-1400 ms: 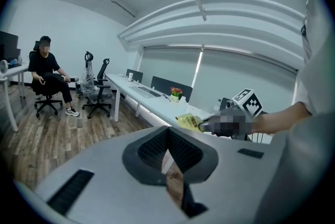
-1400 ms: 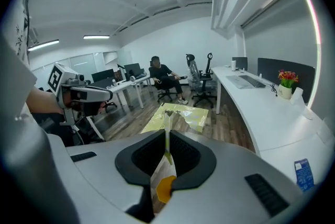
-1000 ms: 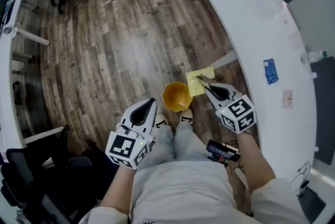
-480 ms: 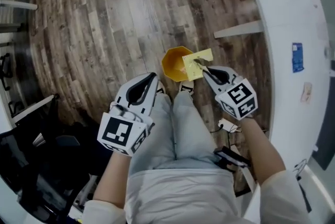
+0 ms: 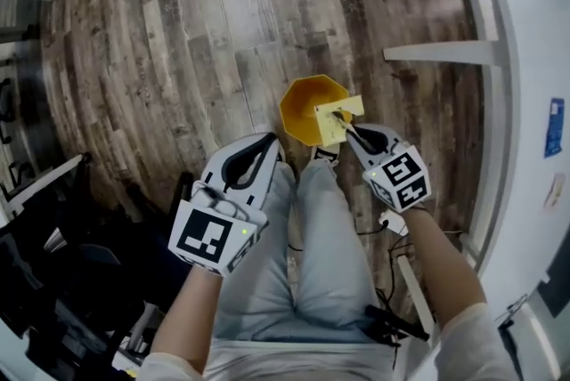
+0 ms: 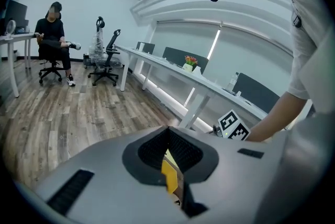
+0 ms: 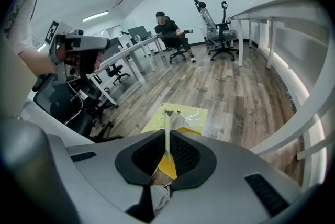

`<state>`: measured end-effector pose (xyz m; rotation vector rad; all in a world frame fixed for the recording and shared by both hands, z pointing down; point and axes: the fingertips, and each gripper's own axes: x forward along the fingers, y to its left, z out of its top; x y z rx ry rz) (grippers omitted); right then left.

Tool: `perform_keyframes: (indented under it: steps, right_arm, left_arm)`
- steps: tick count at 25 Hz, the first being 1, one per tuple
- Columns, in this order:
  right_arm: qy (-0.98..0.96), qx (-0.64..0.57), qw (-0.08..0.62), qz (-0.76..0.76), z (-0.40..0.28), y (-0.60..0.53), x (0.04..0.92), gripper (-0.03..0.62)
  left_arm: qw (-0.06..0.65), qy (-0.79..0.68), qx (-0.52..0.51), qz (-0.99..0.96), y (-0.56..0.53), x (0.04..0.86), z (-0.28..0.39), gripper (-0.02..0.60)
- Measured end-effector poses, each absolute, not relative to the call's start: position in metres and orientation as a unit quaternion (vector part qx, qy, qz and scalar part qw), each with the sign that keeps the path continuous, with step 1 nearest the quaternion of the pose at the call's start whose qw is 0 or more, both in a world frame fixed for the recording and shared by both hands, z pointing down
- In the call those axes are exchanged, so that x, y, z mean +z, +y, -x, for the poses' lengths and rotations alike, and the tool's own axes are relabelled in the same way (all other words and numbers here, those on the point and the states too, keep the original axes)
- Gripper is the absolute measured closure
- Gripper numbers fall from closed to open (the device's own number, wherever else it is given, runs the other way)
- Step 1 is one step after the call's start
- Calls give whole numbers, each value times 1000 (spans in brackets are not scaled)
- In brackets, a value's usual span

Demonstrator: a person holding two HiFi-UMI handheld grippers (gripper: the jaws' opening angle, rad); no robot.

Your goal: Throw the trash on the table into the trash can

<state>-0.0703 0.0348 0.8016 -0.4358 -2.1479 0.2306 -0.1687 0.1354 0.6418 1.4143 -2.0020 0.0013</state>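
right gripper point(image 5: 344, 124): clamped on yellow wrapper point(image 5: 335, 119) edge | wrapper: frame centre, just ahead of gripper tips, over orange trash can point(image 5: 298, 108) rim | left gripper point(image 5: 271, 141): jaws together, lower left of can

A flat yellow wrapper point(image 5: 335, 117), pinched at one edge in the right gripper point(image 5: 348, 127), hangs over the near rim of an orange hexagonal trash can point(image 5: 300, 106) standing upright and open on the wooden floor point(image 5: 178, 59).

Left of the orange trash can point(image 5: 303, 103), wood floor point(image 5: 196, 41) lies open. The person's legs point(image 5: 312, 219) block its near side; a yellow wrapper point(image 5: 334, 123) overhangs it.
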Motion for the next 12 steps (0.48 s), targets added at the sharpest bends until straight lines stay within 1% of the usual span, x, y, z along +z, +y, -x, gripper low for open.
perform_keyframes:
  steps: [5,12]
  right_arm:
    - [-867,94,454,183,67,48,877,543]
    - [-851,111,480,183,62,50,964,543]
  left_arm:
    - [346,-764,-1,-544,131,696,166,578]
    - [354,-756,6,-551,120,754,159,578]
